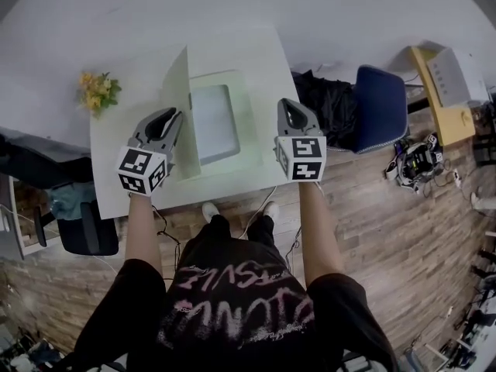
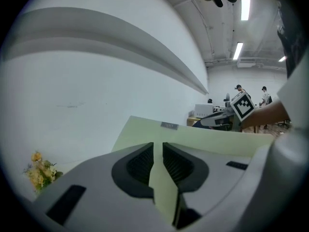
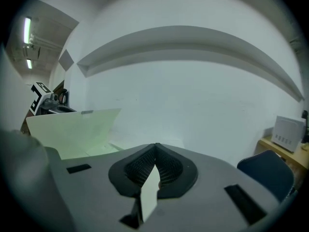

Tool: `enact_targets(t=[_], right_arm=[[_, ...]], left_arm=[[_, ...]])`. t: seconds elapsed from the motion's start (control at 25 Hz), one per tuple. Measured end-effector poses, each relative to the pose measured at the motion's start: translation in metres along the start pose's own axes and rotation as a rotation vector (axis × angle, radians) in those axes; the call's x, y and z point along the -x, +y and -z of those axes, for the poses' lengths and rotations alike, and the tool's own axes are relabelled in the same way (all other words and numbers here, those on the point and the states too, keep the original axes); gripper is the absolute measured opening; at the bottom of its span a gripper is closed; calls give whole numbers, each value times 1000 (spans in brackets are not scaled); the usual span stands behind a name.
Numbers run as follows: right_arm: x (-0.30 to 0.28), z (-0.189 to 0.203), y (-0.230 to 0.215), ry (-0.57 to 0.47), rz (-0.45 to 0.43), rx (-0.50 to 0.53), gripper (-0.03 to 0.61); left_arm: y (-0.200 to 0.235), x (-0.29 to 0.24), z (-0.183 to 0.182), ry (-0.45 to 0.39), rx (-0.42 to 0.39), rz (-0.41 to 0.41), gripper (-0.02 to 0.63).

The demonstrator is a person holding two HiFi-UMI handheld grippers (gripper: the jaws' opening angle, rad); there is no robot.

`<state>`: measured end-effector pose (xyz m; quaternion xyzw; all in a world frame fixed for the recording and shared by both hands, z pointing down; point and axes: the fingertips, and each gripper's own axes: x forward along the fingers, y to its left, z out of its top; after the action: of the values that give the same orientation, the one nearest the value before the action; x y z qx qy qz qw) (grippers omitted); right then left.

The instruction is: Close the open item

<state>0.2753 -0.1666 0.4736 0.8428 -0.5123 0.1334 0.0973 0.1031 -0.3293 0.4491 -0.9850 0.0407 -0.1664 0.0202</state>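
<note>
The left tongs (image 2: 158, 149) are pressed onto the thin edge of a pale green cover (image 2: 198, 135), which runs upright between the two ribbed black pads. In the head view these left tongs (image 1: 175, 116) grip that cover (image 1: 180, 103) where it stands nearly on edge, raised from the left side of a flat, pale green hinged case (image 1: 252, 142).

The right tongs (image 3: 154, 154) are pinching a thin pale sheet edge. From above, the right tongs (image 1: 288, 105) sit at the case's right rim.

The case lies open on a white square bench (image 1: 116, 149), showing a light grey rectangular panel (image 1: 213, 122) inside. From the right gripper view the raised cover (image 3: 72, 128) shows at the left.

A bunch of yellow flowers (image 1: 97, 91) lies near the bench's far left corner, well apart from the case. A blue chair (image 1: 381, 107) stands to the right on the wooden floor (image 1: 387, 231).
</note>
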Motion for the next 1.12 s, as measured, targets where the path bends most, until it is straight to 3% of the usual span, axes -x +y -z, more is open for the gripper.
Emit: enact_targets(t=[0.52,1.12], right_arm=[[12,44,-46,52,86,-64,11],[17,91,-66,134,177,-129,11]], left_arm=[[-65,-77,25,109,-45,202,69],[-106,-136,86,295,-110,363,69]])
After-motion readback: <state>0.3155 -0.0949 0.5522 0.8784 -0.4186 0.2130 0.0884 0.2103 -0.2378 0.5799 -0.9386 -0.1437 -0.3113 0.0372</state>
